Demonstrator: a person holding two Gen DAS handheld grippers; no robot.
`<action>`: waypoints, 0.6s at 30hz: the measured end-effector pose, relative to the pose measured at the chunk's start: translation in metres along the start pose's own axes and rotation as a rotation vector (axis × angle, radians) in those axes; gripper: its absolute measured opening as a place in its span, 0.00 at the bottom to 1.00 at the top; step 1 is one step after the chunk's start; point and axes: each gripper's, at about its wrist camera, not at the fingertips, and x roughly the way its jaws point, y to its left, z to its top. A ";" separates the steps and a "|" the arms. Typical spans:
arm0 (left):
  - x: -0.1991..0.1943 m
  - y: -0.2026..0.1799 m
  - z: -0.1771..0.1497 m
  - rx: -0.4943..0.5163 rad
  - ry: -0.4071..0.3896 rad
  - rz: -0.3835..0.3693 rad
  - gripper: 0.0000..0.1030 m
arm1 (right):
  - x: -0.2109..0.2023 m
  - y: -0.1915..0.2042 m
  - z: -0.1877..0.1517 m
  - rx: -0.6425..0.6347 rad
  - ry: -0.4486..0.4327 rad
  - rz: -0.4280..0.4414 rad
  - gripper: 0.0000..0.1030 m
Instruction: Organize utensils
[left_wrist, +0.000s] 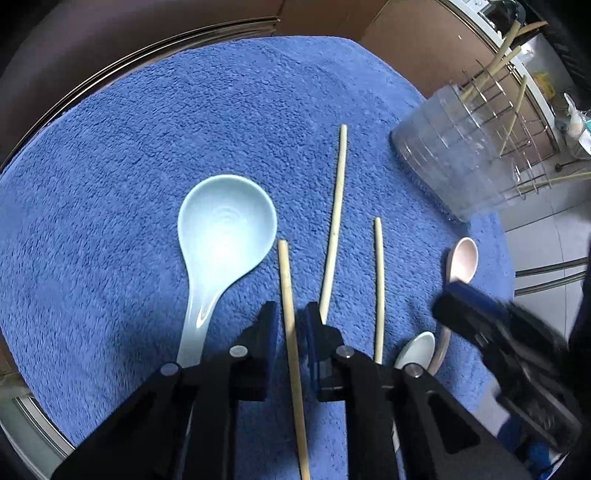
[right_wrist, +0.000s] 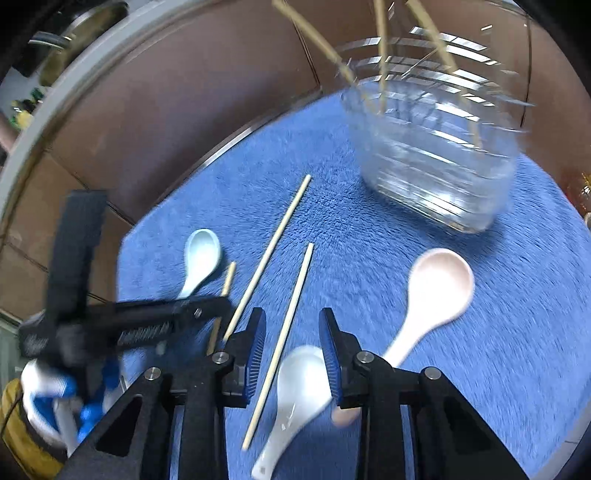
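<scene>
Tabletop: blue towel (left_wrist: 147, 147), clear rack (left_wrist: 454, 162) far corner.
Left tool (left_wrist: 291, 321): narrow gap straddling chopstick (left_wrist: 291, 332), lengthwise, not pinching.
Right tool (right_wrist: 291, 339): half-spread over another chopstick (right_wrist: 284, 332), nearer rack.

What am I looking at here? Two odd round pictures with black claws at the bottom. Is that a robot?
No robot: a person holds a two-finger gripper in each hand, and each carries a wide-angle camera looking along its fingers. One picture is from the left gripper, the other from the right gripper. Each also shows in the other's view.

On the blue towel lie three chopsticks, a blue spoon, a pink spoon and a white spoon. A clear holder already has chopsticks in it.

The left fingers sit on either side of one chopstick, still on the towel. Another chopstick lies between the right fingers, not gripped.
</scene>
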 end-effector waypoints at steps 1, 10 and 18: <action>0.001 -0.001 0.001 0.004 0.003 0.002 0.12 | 0.007 0.000 0.005 0.002 0.017 -0.006 0.26; 0.004 0.008 0.011 -0.010 0.026 -0.027 0.05 | 0.058 0.003 0.034 0.016 0.137 -0.083 0.13; 0.004 0.007 0.009 -0.008 0.015 -0.037 0.05 | 0.066 0.015 0.034 -0.006 0.146 -0.155 0.07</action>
